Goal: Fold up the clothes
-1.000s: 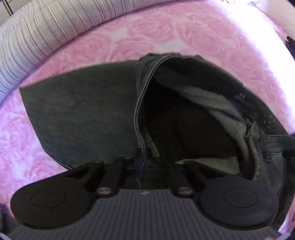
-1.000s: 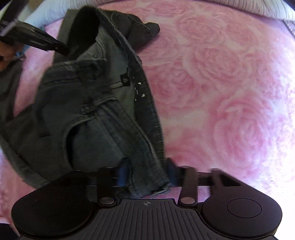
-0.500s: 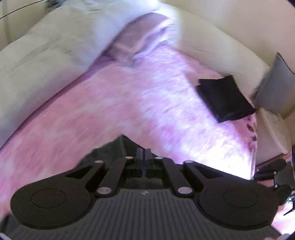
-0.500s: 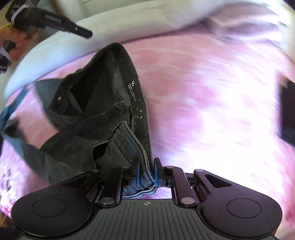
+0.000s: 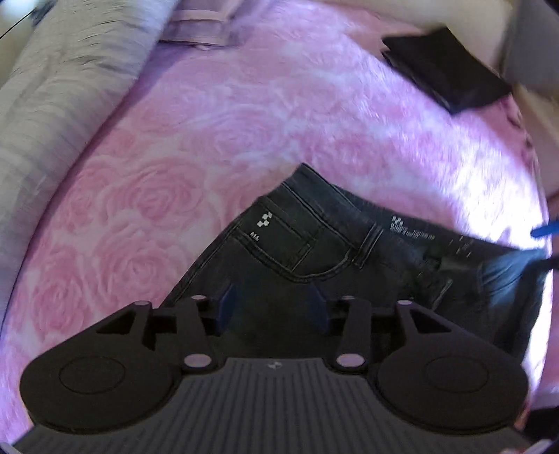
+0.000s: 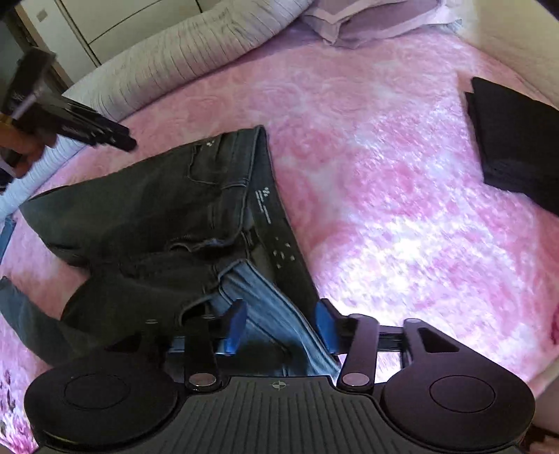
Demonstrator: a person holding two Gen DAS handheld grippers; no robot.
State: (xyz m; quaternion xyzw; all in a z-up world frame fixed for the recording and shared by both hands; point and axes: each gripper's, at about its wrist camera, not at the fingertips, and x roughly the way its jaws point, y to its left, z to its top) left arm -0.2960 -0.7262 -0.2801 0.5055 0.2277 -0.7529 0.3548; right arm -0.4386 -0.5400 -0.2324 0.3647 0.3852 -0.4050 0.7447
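Dark grey jeans [image 5: 314, 241] lie spread on the pink rose bedspread [image 5: 244, 115], back pocket and waistband facing up. My left gripper [image 5: 272, 307] hovers just above the seat of the jeans, open, its blue pads [image 5: 226, 309] wide apart with nothing pinched. In the right wrist view the jeans [image 6: 157, 199] lie bunched, with a lighter denim fold near the camera. My right gripper [image 6: 281, 321] stands open over that fold and the waistband; the cloth passes loosely between its pads [image 6: 237, 323]. The left gripper [image 6: 115, 138] also shows at the upper left, held in a hand.
A folded black garment [image 6: 517, 146] lies at the far right of the bed. A grey striped bolster [image 6: 195, 56] and a lilac pillow [image 6: 370, 17] line the far edge. The pink bedspread [image 6: 401, 209] stretches bare to the right of the jeans.
Both grippers were shut on the jeans and swinging them through the air; now both are open and the jeans lie on the bed.
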